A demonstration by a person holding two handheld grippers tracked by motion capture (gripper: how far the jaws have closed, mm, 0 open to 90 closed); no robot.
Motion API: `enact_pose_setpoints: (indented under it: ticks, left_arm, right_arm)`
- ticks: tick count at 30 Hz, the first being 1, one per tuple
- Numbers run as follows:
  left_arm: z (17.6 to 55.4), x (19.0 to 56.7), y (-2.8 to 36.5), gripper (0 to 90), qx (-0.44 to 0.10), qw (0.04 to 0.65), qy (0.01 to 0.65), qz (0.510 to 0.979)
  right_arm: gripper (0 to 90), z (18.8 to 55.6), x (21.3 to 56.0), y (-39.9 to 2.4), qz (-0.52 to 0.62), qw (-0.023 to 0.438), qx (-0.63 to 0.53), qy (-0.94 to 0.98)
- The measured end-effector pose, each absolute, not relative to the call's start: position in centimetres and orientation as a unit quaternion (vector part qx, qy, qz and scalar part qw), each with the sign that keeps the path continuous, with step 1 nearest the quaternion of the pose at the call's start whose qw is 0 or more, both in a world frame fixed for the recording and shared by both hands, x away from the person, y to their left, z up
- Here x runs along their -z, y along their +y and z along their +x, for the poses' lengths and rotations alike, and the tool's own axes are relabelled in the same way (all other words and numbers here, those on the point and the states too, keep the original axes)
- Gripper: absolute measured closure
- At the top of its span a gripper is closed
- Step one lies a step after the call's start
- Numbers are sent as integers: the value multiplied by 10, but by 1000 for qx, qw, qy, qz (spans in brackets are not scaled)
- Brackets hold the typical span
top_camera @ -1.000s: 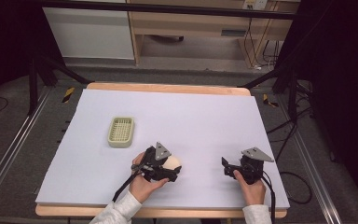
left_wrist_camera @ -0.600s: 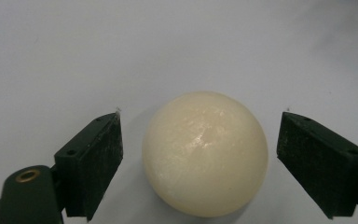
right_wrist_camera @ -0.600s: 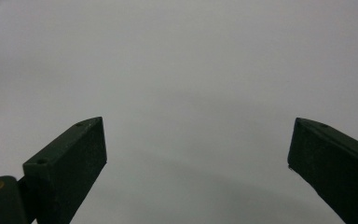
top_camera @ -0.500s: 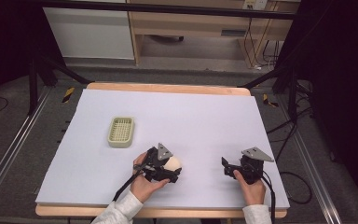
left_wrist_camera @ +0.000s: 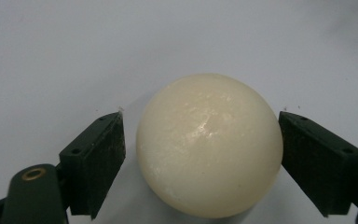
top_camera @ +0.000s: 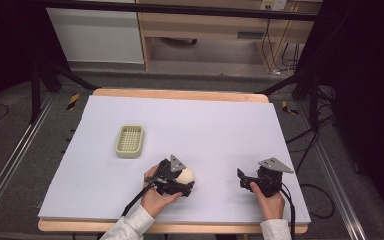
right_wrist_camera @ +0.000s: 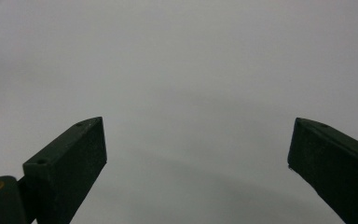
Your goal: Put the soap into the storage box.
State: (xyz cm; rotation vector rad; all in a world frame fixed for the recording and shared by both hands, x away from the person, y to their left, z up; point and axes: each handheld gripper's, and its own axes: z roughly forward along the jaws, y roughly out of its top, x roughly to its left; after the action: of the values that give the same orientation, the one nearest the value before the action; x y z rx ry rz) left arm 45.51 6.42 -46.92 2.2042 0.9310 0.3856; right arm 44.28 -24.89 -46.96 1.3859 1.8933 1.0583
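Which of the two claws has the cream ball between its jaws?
The left claw: the cream ball sits between its jaws, with a small gap at one pad. The right claw is open over the bare white table.

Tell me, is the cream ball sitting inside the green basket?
No, the cream ball lies on the white table between the left gripper jaws, apart from the green basket.

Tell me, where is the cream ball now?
In the high view the cream ball lies near the table's front edge, between the left gripper's jaws, right of the green basket.
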Motion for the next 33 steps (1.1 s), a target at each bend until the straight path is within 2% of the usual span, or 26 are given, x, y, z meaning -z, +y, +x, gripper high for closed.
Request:
enact_pose_setpoints:
  ticks: [14,33]
  left_arm:
    - [456,475,60,232,-146,347,360,854]
    - [454,472,59,237,-140,339,357,859]
  right_arm:
    - [48,443,470,-249,517,281,-394,706]
    - [48,442,469,-249,519,279,-395,704]
